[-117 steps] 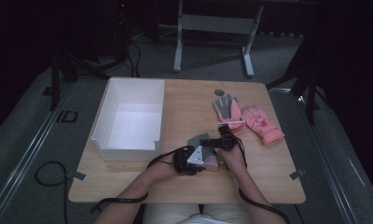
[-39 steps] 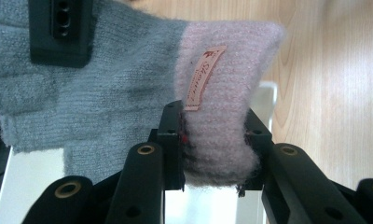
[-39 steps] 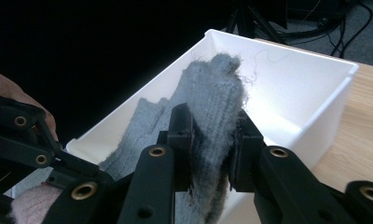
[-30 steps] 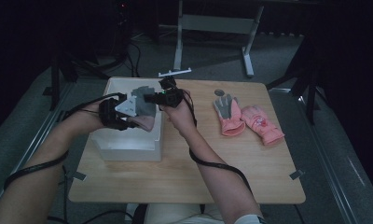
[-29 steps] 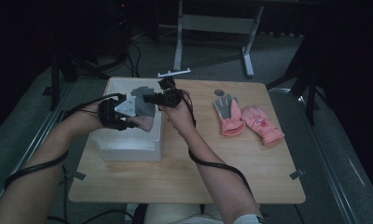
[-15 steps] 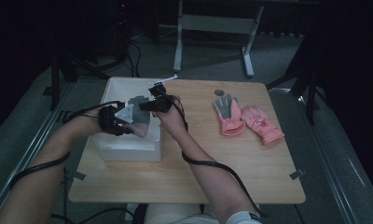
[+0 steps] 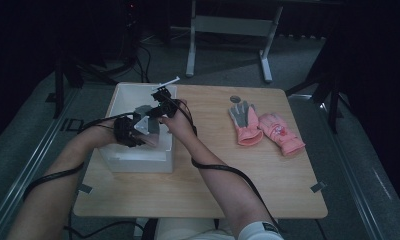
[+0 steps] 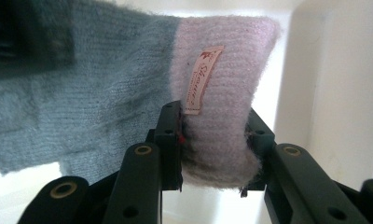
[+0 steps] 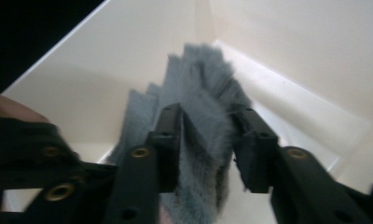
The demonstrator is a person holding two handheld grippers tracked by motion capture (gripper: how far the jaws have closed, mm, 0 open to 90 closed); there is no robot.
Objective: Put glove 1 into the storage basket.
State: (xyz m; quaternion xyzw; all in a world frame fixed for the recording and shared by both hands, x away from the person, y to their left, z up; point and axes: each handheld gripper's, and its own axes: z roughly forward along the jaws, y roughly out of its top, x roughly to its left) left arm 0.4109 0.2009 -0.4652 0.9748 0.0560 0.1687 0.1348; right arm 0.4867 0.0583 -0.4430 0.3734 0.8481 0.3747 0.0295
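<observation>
Here, left tongs (image 8: 212, 149) clamp glove's (image 8: 128, 93) pink cuff w/ unreadable script tag (image 8: 202, 79); right tongs (image 9: 205, 149) loosening round grey fingers.

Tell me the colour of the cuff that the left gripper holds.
The cuff is pale pink, clearest in the left gripper view.

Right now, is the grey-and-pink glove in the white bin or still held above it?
Held, lowered partly into the bin. The left tool clamps the glove at its pink cuff, the right tool straddles its grey fingers, bin walls behind.
</observation>
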